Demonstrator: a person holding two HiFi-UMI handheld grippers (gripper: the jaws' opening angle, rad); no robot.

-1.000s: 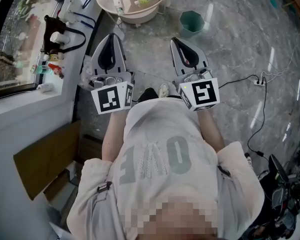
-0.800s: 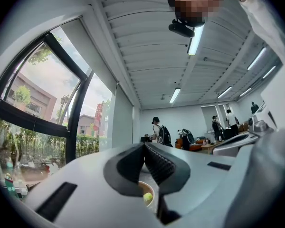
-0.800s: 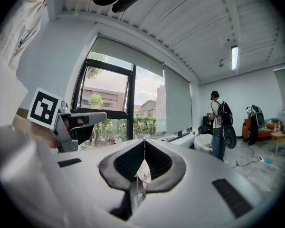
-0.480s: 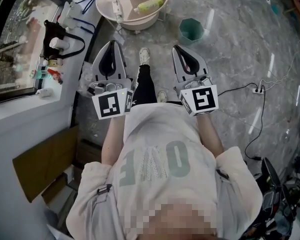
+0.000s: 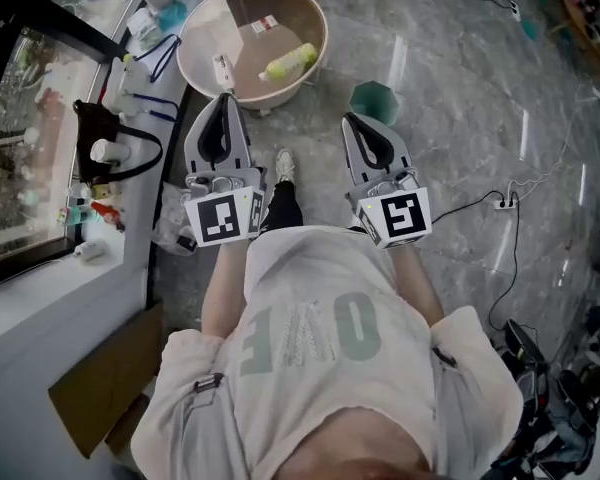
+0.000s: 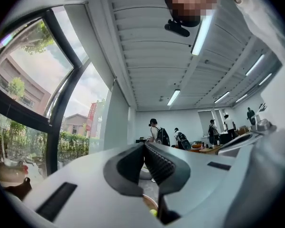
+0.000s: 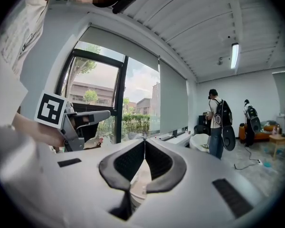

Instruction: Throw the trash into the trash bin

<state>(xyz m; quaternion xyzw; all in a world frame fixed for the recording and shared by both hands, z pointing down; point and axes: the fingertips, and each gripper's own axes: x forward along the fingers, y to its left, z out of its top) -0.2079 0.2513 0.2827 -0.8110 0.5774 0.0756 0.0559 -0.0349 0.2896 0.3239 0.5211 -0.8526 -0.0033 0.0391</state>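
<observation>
grey marble floor (image 5: pixel 460 88) runs out ahead of me, with a cluttered window ledge (image 5: pixel 50 293) along my left side. on that floor sits a round beige basin (image 5: pixel 195 43), and what i take to be the trash lies inside it: a yellow-green bottle (image 5: pixel 287 62) on its side, a white tube (image 5: pixel 221 69) near the rim closest to me, and a small packet (image 5: pixel 266 25) further back. the little green bin (image 5: pixel 374 101) stands on the floor near the basin, off to its right. my left tongs (image 5: pixel 223 100) are pressed together with nothing between them, and they point at the basin's near edge. my right tongs (image 5: pixel 353 120) are likewise pressed together and empty, their tip close to the bin. nothing is picked up yet. the trouble i foresee is this: the bottle looks round and smooth, so a pinch off its middle could squirt it away across the basin. the bin looks small and light, so a careless drop could miss its narrow mouth, and a nudge from the right tongs could tip it over.
</observation>
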